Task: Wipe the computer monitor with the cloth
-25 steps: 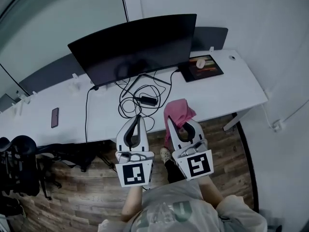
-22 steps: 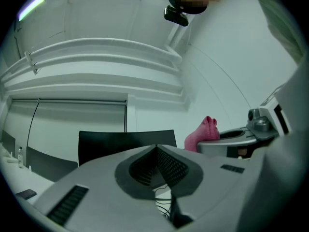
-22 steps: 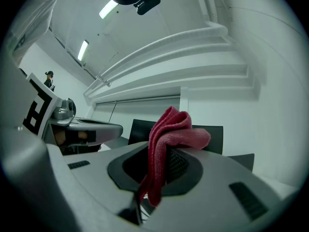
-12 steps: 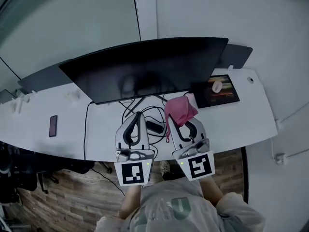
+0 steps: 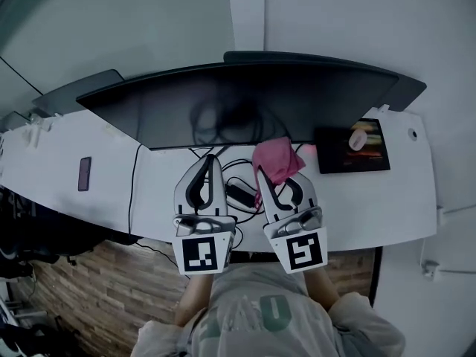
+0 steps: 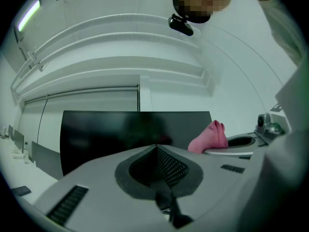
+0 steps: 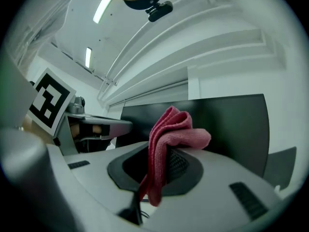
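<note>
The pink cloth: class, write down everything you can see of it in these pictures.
The pink cloth looks like soft, ribbed knit fabric, folded and bunched. The right gripper is shut on it: a rounded fold sticks up above the jaw tips and a loose end hangs below them. It sits in front of the lower part of the dark monitor; whether it touches the screen cannot be told.

in the head view the cloth point(image 5: 277, 161) covers the tips of the right gripper point(image 5: 272, 178), and both grippers hide part of the cable tangle point(image 5: 236, 166) at centre. the picture on the tablet point(image 5: 355, 146), at right, is too small to tell. the bottom edge cuts off the person point(image 5: 260, 318). in the left gripper view the left gripper point(image 6: 155, 147) hides the lower edge of the monitor point(image 6: 135, 132).
</note>
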A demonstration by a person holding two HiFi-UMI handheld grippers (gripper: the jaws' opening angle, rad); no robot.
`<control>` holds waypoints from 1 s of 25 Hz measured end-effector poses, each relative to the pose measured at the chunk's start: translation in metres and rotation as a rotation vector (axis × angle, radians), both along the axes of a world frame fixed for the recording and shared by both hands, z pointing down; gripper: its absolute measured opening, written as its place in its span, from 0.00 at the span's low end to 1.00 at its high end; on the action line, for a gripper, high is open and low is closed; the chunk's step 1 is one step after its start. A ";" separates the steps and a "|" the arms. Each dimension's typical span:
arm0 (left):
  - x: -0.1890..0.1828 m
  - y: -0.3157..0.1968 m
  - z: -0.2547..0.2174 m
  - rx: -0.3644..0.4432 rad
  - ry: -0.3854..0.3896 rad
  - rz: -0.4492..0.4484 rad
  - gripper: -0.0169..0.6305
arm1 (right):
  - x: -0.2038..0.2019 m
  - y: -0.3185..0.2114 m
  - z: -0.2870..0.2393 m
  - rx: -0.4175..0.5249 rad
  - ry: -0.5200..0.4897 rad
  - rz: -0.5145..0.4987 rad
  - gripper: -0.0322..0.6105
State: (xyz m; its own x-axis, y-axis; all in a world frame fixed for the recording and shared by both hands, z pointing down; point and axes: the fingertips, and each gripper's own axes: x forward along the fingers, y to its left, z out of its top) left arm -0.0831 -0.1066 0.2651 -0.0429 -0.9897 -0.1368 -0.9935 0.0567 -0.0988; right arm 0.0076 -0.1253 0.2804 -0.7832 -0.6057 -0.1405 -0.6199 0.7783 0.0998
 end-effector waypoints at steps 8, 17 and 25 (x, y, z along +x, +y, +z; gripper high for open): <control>0.009 -0.022 -0.004 0.016 -0.016 0.034 0.05 | -0.002 -0.016 -0.008 0.026 -0.005 0.013 0.14; 0.020 -0.044 -0.015 0.054 -0.006 0.135 0.05 | -0.012 -0.021 -0.024 0.076 -0.016 0.026 0.14; 0.015 -0.055 -0.008 0.042 0.009 0.191 0.05 | -0.019 -0.035 -0.020 0.056 0.003 0.087 0.14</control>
